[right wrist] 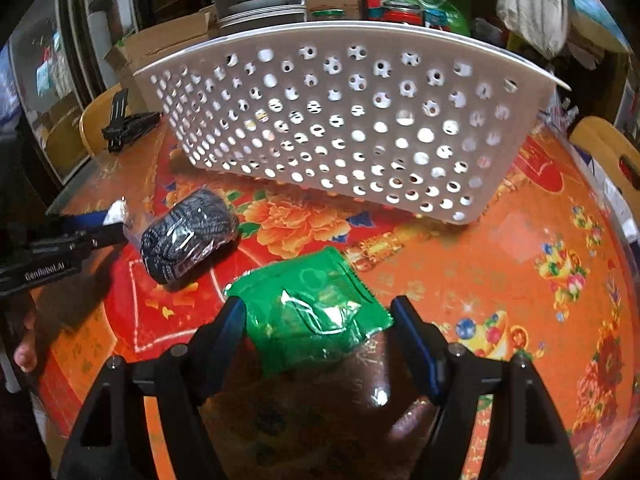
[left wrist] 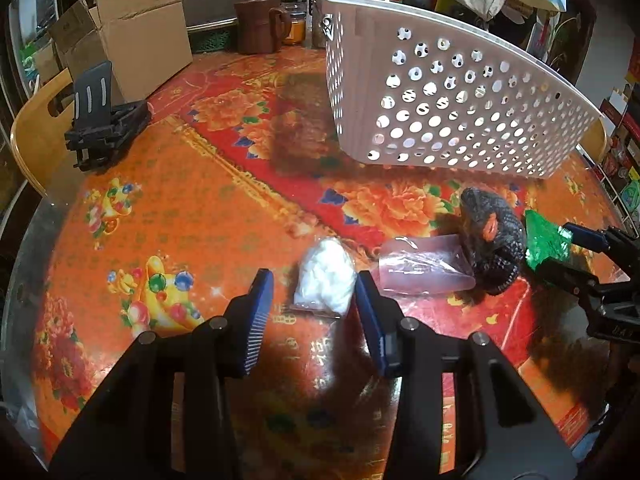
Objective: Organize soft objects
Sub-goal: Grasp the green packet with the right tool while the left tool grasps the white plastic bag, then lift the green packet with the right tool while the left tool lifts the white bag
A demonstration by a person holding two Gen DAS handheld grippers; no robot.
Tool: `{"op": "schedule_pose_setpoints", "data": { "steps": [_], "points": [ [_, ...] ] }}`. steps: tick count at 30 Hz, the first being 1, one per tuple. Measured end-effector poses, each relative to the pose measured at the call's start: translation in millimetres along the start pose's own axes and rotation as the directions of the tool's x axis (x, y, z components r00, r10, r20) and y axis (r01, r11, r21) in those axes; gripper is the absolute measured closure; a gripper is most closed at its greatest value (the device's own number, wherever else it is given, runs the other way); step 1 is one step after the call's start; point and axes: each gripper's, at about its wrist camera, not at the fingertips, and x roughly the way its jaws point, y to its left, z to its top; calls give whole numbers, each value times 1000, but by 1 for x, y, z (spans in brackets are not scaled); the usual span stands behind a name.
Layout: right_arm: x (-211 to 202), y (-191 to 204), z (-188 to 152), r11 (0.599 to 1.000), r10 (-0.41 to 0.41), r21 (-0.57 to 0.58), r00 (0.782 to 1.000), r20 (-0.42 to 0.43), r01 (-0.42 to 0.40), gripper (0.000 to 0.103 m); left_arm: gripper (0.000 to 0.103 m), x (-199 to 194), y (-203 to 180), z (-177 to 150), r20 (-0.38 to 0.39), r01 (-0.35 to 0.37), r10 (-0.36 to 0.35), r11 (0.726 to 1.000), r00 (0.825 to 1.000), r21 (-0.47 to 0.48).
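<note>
a: has anything gone into the white perforated basket (right wrist: 340, 120) yet?

b: not that i can see. through the holes nothing shows inside, though i can't see over the rim. it sits at the top of both views, and the soft things lie on the floral tablecloth (left wrist: 168, 208) in front of it.

a: what's out there?

b: a white fluffy bag (left wrist: 326, 276) at centre bottom of the left view, right between the spread fingers of the left gripper (left wrist: 314, 292), not pinched. beside it, a clear plastic pouch (left wrist: 420, 268) touching a dark knitted bundle (right wrist: 188, 236).

a: and the right gripper (right wrist: 318, 324)?

b: released too, jaws wide on either side of a green foil packet (right wrist: 312, 316), lower middle of its view.

a: so barely started?

b: i'd say so. four items look left to load, and both hands seem poised for a first grab.
</note>
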Motion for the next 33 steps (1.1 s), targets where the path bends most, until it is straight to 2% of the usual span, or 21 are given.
{"op": "schedule_pose_setpoints", "data": {
  "steps": [3,7,12,14,17,33],
  "points": [
    [2,4,0,1000,-19,-25,1000,-6,19,29,63,-1,1,-1,1,1,-1,1000,1000,4],
    [1,6,-1,999,-33,-33,999,0,33,41,64,-1,1,-1,1,0,0,1000,1000,3],
    [-2,4,-4,999,-30,-27,1000,4,30,44,64,-1,0,0,0,-1,1,1000,1000,4],
    [-4,4,-5,999,-29,-22,1000,7,29,46,68,-2,0,-1,3,-4,4,1000,1000,2],
    [-7,3,-8,999,-27,-21,1000,11,27,47,74,-4,2,-2,13,4,-4,1000,1000,-7],
    [-51,-15,-28,999,-4,53,995,98,-1,49,75,-39,-4,-17,82,26,-27,999,996,19]
  ]
}}
